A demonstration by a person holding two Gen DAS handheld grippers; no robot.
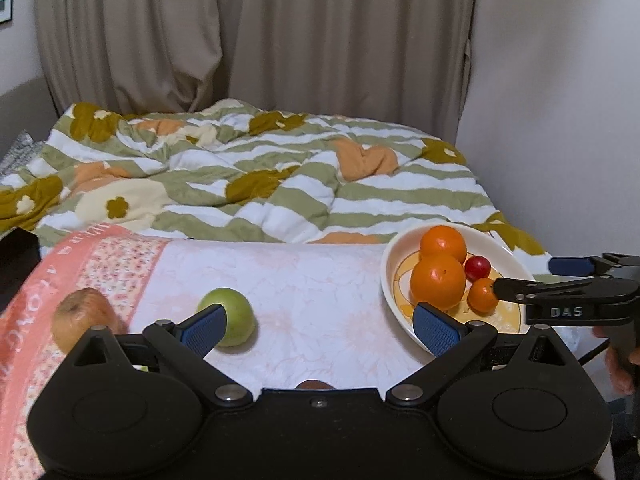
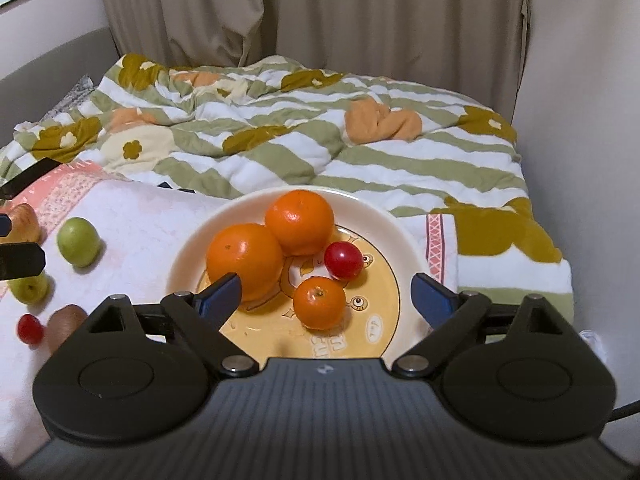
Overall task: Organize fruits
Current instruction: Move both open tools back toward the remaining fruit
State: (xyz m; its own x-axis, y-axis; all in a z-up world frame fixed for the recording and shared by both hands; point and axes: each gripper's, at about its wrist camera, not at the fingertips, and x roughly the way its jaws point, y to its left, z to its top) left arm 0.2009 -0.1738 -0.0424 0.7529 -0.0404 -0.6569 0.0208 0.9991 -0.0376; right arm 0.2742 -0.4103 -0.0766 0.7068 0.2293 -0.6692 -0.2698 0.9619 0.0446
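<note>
Bedroom corner: beige curtains behind, striped floral quilt [image 2: 304, 132] on the bed, and in front a pink-and-white cloth [image 1: 312, 280] serving as the work surface. Right side of the cloth holds a cream plate [image 2: 384, 216] with two oranges [image 2: 245, 261], a small mandarin [image 2: 319, 302] and a red plum [image 2: 343, 260], apparently the collecting spot, all fruit bunched toward its middle. Right gripper [image 2: 326, 294] hangs over the plate, jaws wide apart, nothing between them; the mandarin lies on the plate just below, so a drop-off looks finished. Left gripper [image 1: 320, 326] also stands apart and empty, its left pad [image 1: 204, 330] just beside a green fruit [image 1: 232, 316] on the cloth, likely the next pick. Loose on the cloth: an apple [image 1: 82, 318], a second green fruit [image 2: 29, 289], another red plum [image 2: 29, 329], a brown fruit [image 2: 66, 322]. Sorting roughly half done.
</note>
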